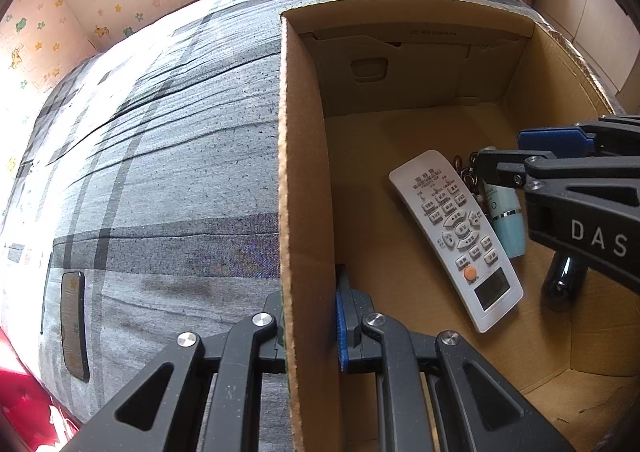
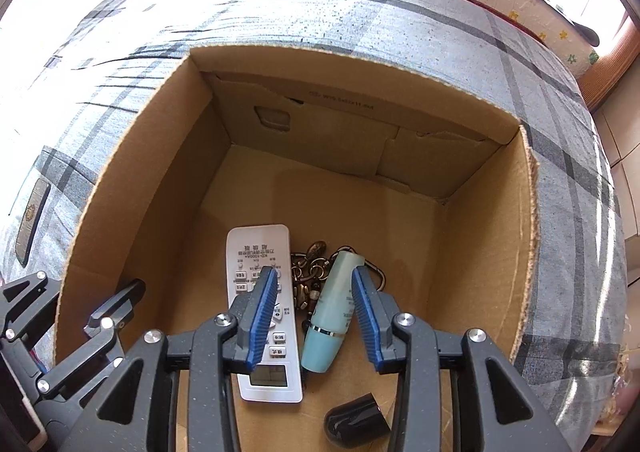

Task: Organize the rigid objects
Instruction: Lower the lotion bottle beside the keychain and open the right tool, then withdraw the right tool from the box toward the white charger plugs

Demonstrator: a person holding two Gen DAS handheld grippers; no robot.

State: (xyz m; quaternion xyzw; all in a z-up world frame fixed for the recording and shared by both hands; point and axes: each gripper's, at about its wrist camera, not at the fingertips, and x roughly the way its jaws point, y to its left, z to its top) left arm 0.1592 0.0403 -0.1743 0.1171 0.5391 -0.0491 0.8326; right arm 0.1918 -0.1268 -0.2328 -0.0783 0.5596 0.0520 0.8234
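An open cardboard box [image 1: 306,156] [image 2: 532,252] stands on a bed. My left gripper [image 1: 310,308] [image 2: 100,312] is shut on the box's left wall, one finger outside and the blue pad inside. On the box floor lie a white remote [image 1: 456,228] [image 2: 262,248], a metal keychain [image 2: 308,260] [image 1: 466,174], a teal bottle [image 2: 326,324] [image 1: 506,220] and a black glossy cap-like piece [image 2: 356,424] [image 1: 560,284]. My right gripper [image 2: 314,280] [image 1: 520,156] hangs open inside the box above the teal bottle. Its blue pads stand on either side of the bottle and do not press on it.
The bed is covered by a grey plaid sheet [image 1: 160,172] [image 2: 360,20]. A dark flat phone-like object [image 1: 74,328] [image 2: 32,228] lies on it left of the box. A sticker-patterned wall [image 1: 120,4] runs behind the bed. Red fabric [image 1: 24,404] shows at the lower left.
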